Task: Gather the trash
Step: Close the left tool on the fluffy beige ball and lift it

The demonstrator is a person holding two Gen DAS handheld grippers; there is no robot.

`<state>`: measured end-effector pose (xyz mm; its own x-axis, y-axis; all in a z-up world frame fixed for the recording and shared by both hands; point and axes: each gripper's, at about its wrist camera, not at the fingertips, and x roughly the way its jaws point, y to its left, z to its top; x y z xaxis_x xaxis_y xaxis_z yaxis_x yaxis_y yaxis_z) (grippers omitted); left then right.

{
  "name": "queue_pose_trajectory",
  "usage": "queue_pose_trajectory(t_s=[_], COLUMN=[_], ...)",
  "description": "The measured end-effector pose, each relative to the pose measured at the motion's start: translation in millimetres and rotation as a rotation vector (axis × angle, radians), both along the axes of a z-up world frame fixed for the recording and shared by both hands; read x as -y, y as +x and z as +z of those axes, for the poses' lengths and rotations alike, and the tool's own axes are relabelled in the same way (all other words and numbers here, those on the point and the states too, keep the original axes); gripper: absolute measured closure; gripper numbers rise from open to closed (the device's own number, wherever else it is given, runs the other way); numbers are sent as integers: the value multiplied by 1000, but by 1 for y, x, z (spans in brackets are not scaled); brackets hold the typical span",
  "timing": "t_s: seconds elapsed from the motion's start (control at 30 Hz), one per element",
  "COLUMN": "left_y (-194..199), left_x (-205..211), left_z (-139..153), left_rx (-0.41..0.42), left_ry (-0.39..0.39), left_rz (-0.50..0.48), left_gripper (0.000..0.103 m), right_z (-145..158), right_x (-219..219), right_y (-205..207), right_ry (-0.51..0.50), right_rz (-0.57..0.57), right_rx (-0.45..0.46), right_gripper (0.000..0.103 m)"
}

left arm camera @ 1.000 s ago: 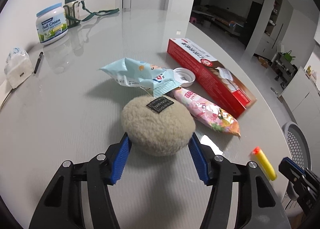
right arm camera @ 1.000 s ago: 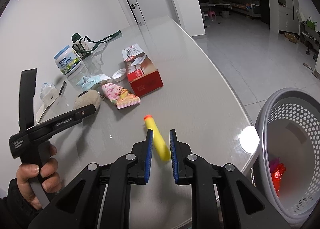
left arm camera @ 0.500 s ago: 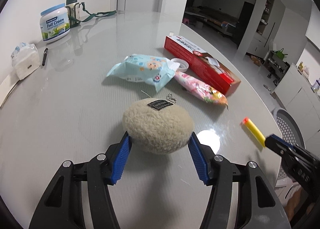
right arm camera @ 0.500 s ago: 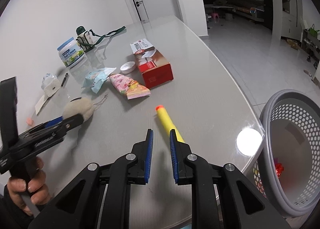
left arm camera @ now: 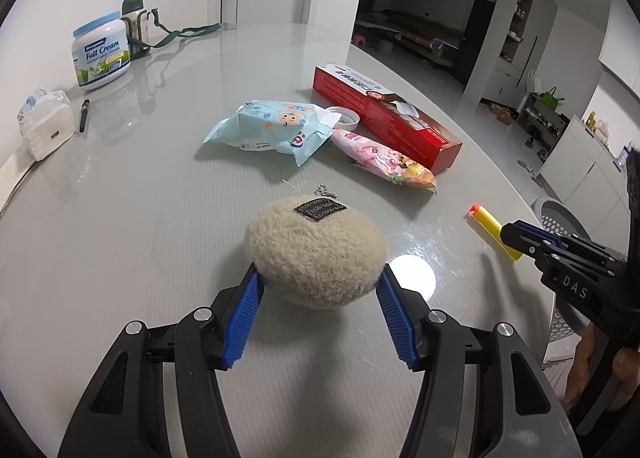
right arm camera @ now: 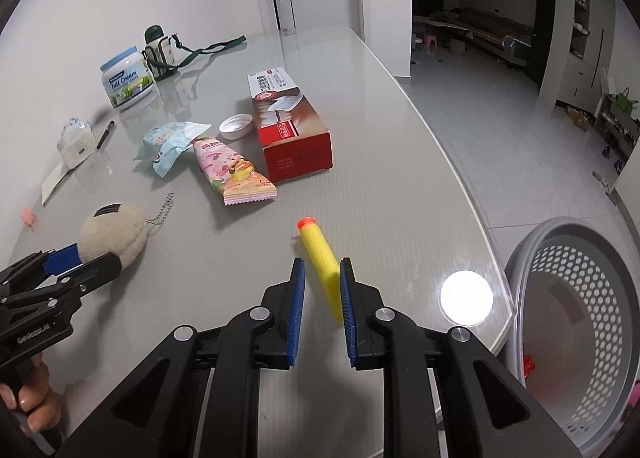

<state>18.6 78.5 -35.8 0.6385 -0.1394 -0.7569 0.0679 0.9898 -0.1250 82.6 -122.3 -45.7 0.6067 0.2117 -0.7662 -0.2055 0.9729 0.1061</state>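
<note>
At the grey table [left arm camera: 120,218], our left gripper [left arm camera: 318,284] clasps a beige plush ball [left arm camera: 316,250] between its blue pads, its bead chain [right arm camera: 161,212] trailing behind. Our right gripper [right arm camera: 322,278] straddles a yellow foam dart [right arm camera: 320,256] lying on the tabletop — jaws parted, pads close alongside it. A pink snack wrapper [right arm camera: 230,170], blue wipes pack [left arm camera: 276,128] and red box [right arm camera: 292,126] lie beyond — the perforated basket [right arm camera: 576,322] stands off the table's right edge.
</note>
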Motion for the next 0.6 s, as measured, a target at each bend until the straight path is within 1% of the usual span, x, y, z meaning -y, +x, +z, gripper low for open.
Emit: queue_pose_trajectory(t_s=[0.1,0.2,0.27,0.3,0.37,0.43,0.6], left_y=[1,1,2,2,4,4,7], left_x=[0,0,-1,-1,-2,-2,-4], left_z=[0,-1,-1,-1,-1,-2,0], left_rx=[-2,-6,-7,-8,-10,-12,-11], left_ry=[2,8,6,5,6,3,-1], left_rz=[2,4,11,12,15,17,30], left_gripper=[46,45,45,45,45,44,33], right_z=[-2,-6,-9,-8,-7,-7,-7], right_x=[-1,0,-2,-4,-7,-9,-15], right_y=[5,9,12,12,15,17,23], right_ry=[-12,3,-13,-21,-31,-41,-76], right_rz=[4,17,26,31,51,63,106], right_rx=[-12,-37,-47,-46,-58,-72,-115], right_gripper=[86,86,85,82,72,47,43])
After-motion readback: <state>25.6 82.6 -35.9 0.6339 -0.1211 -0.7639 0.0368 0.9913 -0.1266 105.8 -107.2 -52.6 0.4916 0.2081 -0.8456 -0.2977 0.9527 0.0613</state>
